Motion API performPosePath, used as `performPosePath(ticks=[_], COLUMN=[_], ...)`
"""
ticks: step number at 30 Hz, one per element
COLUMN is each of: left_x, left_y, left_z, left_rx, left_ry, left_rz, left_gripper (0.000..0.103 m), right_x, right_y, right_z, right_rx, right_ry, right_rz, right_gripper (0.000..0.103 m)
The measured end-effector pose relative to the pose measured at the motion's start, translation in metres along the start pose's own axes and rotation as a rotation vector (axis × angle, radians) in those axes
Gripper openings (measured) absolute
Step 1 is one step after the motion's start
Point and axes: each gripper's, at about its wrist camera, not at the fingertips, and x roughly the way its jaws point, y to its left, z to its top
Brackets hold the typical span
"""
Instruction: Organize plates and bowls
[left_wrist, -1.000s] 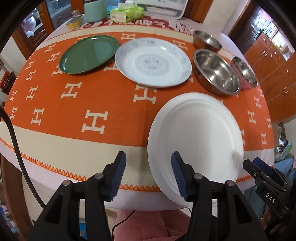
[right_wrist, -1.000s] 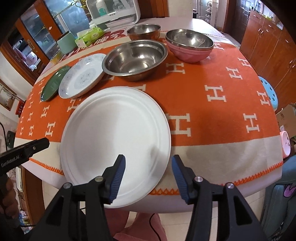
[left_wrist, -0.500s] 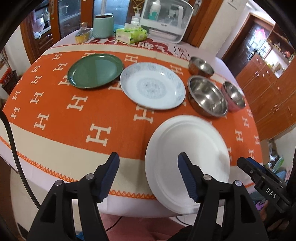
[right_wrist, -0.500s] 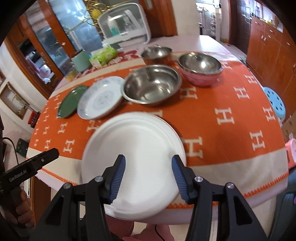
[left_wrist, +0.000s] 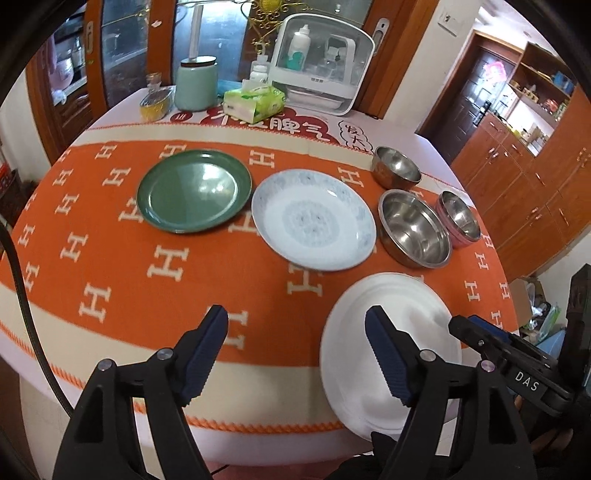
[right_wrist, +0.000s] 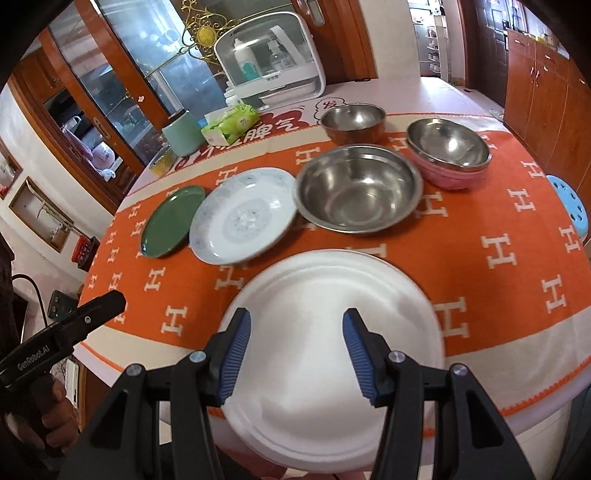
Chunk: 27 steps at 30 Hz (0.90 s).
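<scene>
A large white plate (right_wrist: 332, 332) lies at the table's near edge, partly overhanging it; it also shows in the left wrist view (left_wrist: 391, 343). My right gripper (right_wrist: 297, 352) is open above its near part, holding nothing. My left gripper (left_wrist: 297, 352) is open and empty, to the plate's left. Behind lie a green plate (left_wrist: 194, 190), a blue-patterned white plate (left_wrist: 314, 219), a large steel bowl (left_wrist: 413, 229), a small steel bowl (left_wrist: 395, 171) and a steel bowl nested in a pink bowl (left_wrist: 460, 219).
An orange H-patterned cloth (left_wrist: 122, 258) covers the round table. At the far edge stand a mint canister (left_wrist: 195, 83), a green tissue pack (left_wrist: 255, 103), a small yellow-filled dish (left_wrist: 157, 103) and a white lidded box (left_wrist: 321, 62). Wooden cabinets (left_wrist: 535, 166) stand to the right.
Both grippers have pulled back and risen, so more of the table shows. My left gripper has shifted left of the white plate and opened wider. The plate has slid nearer, overhanging the edge.
</scene>
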Motion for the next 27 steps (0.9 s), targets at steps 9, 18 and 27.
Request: performPosePath(ticks=[9,18,27], left_x=[0.006,0.017,0.045], left_y=[0.038,0.056,0.049], left_z=[0.036,0.078,0.122], left_rx=[0.072,0.184,0.369], left_ry=[0.024,0.049,0.087], left_rz=[0.014,-0.019,-0.065], left_gripper=[0.077,0.079,0.079], right_x=[0.019,0.041,0.065], right_y=[0.034,0.053,0.054], right_z=[0.009,0.016,0.013], right_rx=[0.063,0.168,0.349], right_ry=[-0.024,-0.054,-0.106], right_rz=[0.02,0.029,0.008], right_gripper=[0.052,0.052,0.052])
